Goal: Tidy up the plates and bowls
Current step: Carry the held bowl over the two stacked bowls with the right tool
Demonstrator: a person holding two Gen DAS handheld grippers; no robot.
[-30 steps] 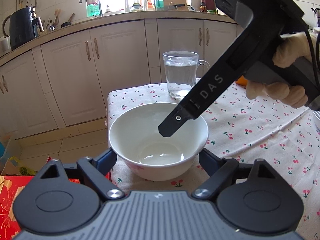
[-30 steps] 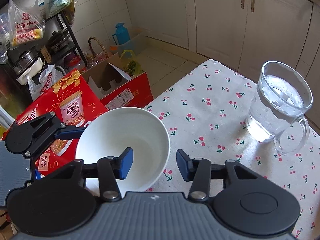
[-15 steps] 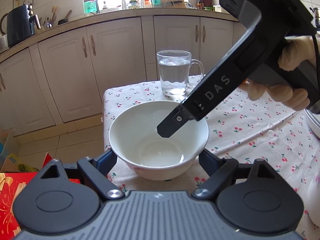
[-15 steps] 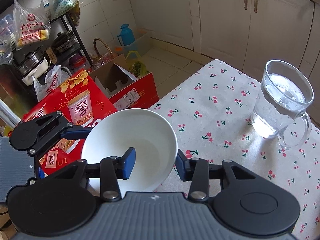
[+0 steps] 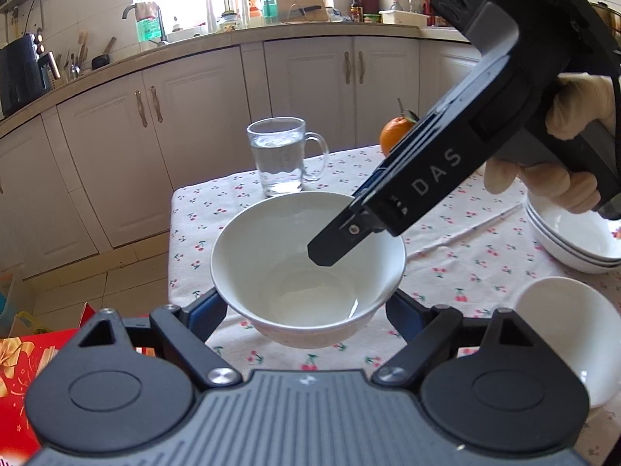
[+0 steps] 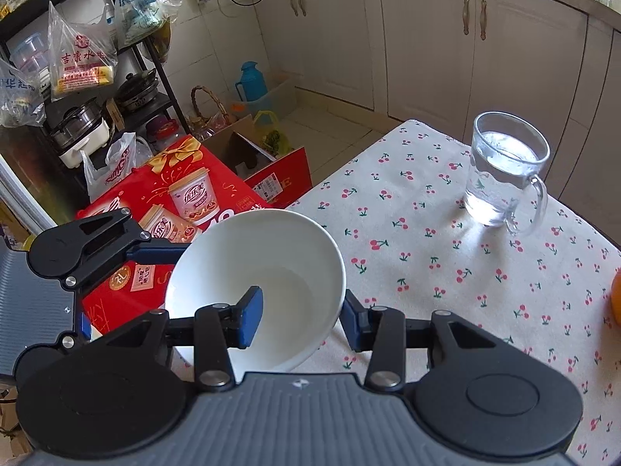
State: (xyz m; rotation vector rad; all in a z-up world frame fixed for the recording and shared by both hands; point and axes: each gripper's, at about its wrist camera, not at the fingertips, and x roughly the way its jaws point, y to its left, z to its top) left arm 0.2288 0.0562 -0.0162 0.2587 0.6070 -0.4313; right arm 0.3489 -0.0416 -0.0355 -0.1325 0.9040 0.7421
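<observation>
Both grippers hold one white bowl (image 5: 306, 268) a little above the cherry-print tablecloth (image 5: 458, 272), near the table's left edge. My left gripper (image 5: 306, 310) clasps it across its width, a blue pad against each outer side. My right gripper (image 6: 300, 324) is shut on the bowl's (image 6: 264, 272) rim, one finger inside and one outside. In the left wrist view the right gripper (image 5: 341, 240) reaches down into the bowl from the upper right, held by a gloved hand (image 5: 574, 116). The right wrist view shows the left gripper's fingers (image 6: 155, 250) on the bowl's far side.
A stack of white dishes (image 5: 574, 240) and a small white bowl (image 5: 562, 334) sit at the right of the table. A glass mug of water (image 5: 277, 155) and an orange (image 5: 396, 136) stand at the far edge. Red gift boxes (image 6: 186, 194) lie on the floor beside the table.
Both grippers have carried the bowl up and away from the glass mug, toward the right of the table. The stacked dishes, the small bowl and the orange have come into the left wrist view.
</observation>
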